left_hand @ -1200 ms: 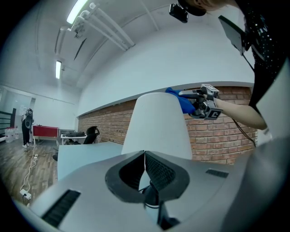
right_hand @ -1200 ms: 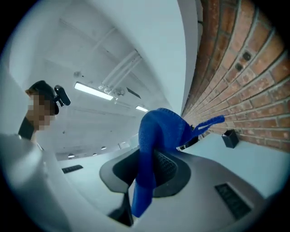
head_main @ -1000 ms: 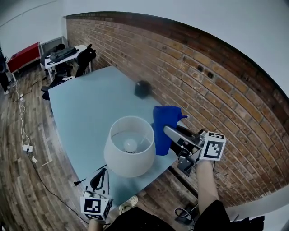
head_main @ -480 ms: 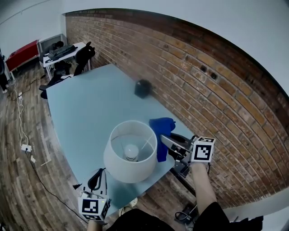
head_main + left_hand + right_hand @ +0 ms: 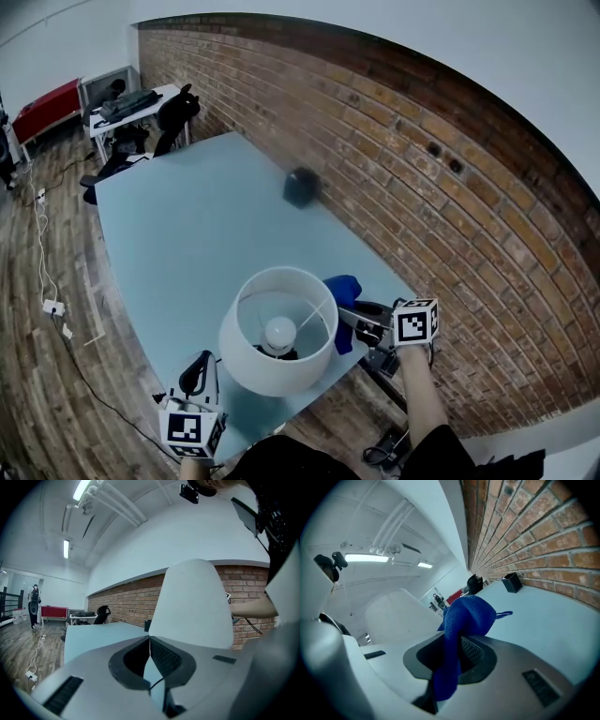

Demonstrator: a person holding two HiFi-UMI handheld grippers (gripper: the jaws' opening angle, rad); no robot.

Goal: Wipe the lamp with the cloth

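Along the brick wall [image 5: 422, 178], the pale blue table [image 5: 187, 225] is stretching away from the person, and most of its top is lying bare, so there is plenty of room on the far side and to the left. The lamp [image 5: 278, 328] is standing at the near end, close to the table's near edge and right-hand corner, which looks like the tight spot: a hard sideways push could be driving it toward that edge.

Its white shade is opening upward, with the bulb [image 5: 279, 330] showing inside. The right gripper [image 5: 361, 317] is reaching in from the wall side, level with the shade's outer wall, probably so the cloth meets the shade side-on. Its jaws [image 5: 454, 658] are clamping the blue cloth [image 5: 466, 618], whose bunched end is sticking out ahead of the tips.

In the head view the cloth [image 5: 343, 292] is sitting between the gripper and the shade's right side, seemingly against it, though actual contact is hard to confirm.

The left gripper [image 5: 200, 367] is hanging low at the near left, apart from the lamp, its jaws [image 5: 150, 641] pressing together on nothing; it may be waiting to steady the shade [image 5: 192, 602].

A small black box [image 5: 300, 186] is sitting well away by the wall, out of the working path.
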